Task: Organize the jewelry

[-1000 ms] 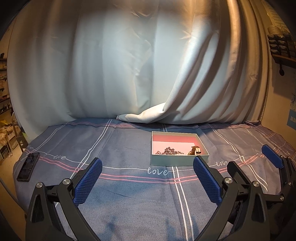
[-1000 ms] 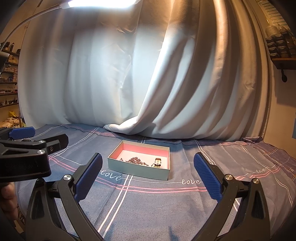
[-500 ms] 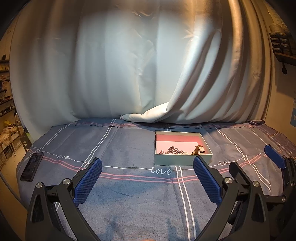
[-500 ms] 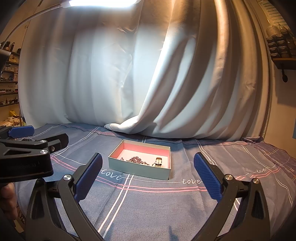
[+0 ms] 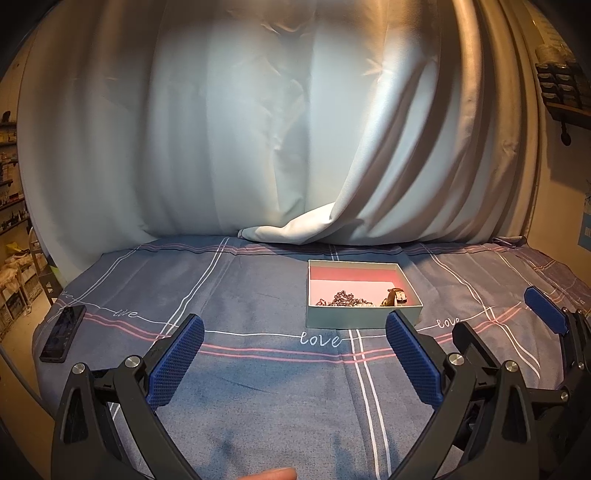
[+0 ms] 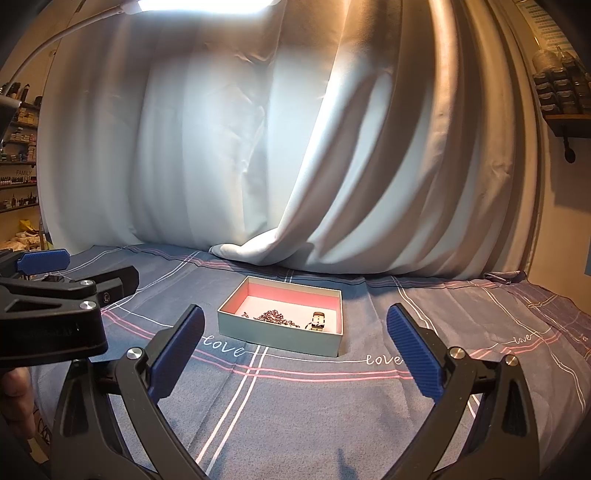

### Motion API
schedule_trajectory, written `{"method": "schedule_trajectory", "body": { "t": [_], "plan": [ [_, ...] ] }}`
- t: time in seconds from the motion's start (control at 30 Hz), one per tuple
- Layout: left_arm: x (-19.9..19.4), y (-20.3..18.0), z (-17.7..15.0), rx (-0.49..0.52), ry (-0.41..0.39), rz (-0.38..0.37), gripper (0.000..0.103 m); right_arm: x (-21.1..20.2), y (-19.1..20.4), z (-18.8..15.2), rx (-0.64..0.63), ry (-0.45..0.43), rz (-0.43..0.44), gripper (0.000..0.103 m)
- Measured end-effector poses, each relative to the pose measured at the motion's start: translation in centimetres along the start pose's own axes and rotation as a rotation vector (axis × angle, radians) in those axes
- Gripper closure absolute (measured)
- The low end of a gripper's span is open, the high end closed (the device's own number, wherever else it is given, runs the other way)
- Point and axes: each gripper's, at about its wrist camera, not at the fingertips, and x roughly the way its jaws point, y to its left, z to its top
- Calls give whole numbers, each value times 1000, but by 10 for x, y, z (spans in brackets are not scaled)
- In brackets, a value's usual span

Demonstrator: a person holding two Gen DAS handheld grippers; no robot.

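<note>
A pale green box [image 5: 362,319] [image 6: 275,333] with a pink lining stands on the blue cloth. Inside lie a beaded chain [image 5: 345,298] [image 6: 271,316] and a small watch [image 5: 398,296] [image 6: 318,320]. My left gripper [image 5: 295,360] hovers open on the near side of the box, nothing between its blue pads. My right gripper [image 6: 295,356] is open too, equally short of the box and empty. From the left wrist view the right gripper's fingers [image 5: 545,310] show at the right edge; the left gripper's body [image 6: 48,314] fills the left of the right wrist view.
A dark phone [image 5: 62,332] lies at the left edge of the blue checked cloth [image 5: 240,295]. A pale curtain [image 5: 295,147] hangs behind and spills onto the cloth just beyond the box. Shelves stand on both side walls. A lamp [image 6: 199,3] shines overhead.
Both grippers have lifted and drawn back slightly, so the box sits a little farther off in each view. Jaws stayed open; nothing in the box moved.
</note>
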Motion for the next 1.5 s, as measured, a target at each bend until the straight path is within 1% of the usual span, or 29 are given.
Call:
{"method": "schedule_trajectory", "body": {
  "t": [0.63,0.8,0.9,1.07,1.3,1.5],
  "plan": [
    [1,0,-1,3,6,-11,6,1,1,-1,-3,2,3,6],
    [0,0,0,2,5,-29,6,1,2,0,-3,3,5,6],
    [-3,-1,0,2,-9,-7,6,2,2,-1,-7,1,4,6],
    [3,-1,0,0,17,6,6,2,2,-1,-3,6,5,6],
    [4,-1,0,3,22,-9,6,3,1,-2,-4,9,6,6],
    [4,-2,0,4,24,-2,6,4,1,-3,0,12,6,6]
  ]
}}
